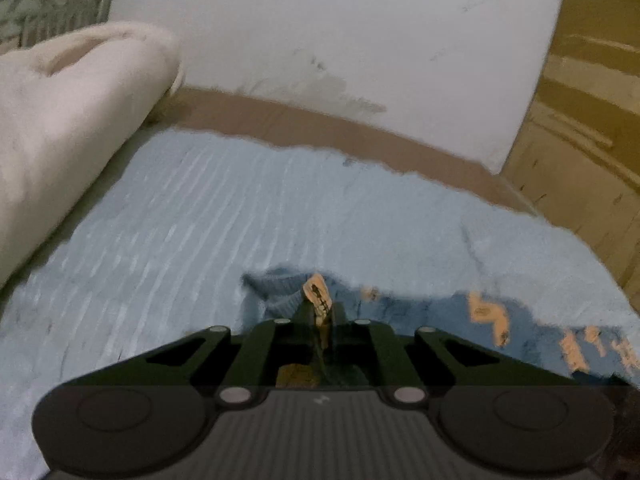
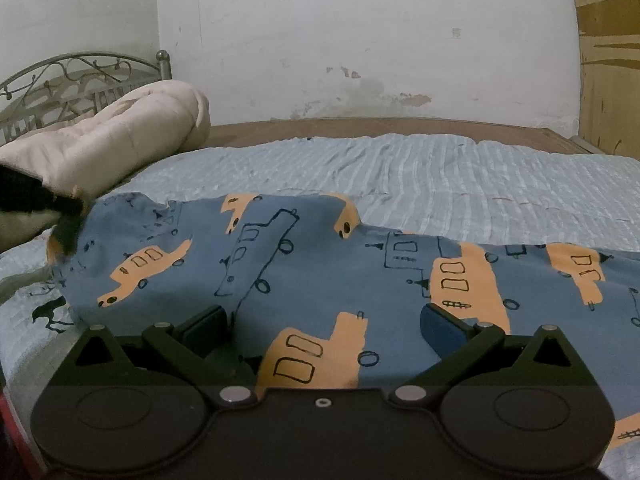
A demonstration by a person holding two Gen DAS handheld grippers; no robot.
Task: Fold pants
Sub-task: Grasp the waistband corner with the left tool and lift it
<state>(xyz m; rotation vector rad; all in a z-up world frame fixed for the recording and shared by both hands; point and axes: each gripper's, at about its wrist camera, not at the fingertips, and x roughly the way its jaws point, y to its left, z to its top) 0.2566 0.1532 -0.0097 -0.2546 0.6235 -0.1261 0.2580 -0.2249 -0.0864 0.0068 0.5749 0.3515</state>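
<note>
The pants (image 2: 280, 264) are blue with orange vehicle prints and lie across the light blue bedspread (image 2: 440, 176). In the right wrist view my right gripper (image 2: 324, 324) is open, with its fingers (image 2: 204, 322) low over the near part of the pants. At the left of that view my left gripper (image 2: 66, 220) pinches the far left edge of the pants and lifts it. In the left wrist view my left gripper (image 1: 318, 308) is shut on a fold of the pants (image 1: 440, 312), which trail off to the right.
A rolled cream duvet (image 2: 120, 136) lies at the head of the bed by the metal headboard (image 2: 60, 76). A white wall (image 2: 360, 40) stands behind the bed's brown wooden edge (image 2: 360, 126). A wooden cabinet (image 2: 608, 60) stands at the right.
</note>
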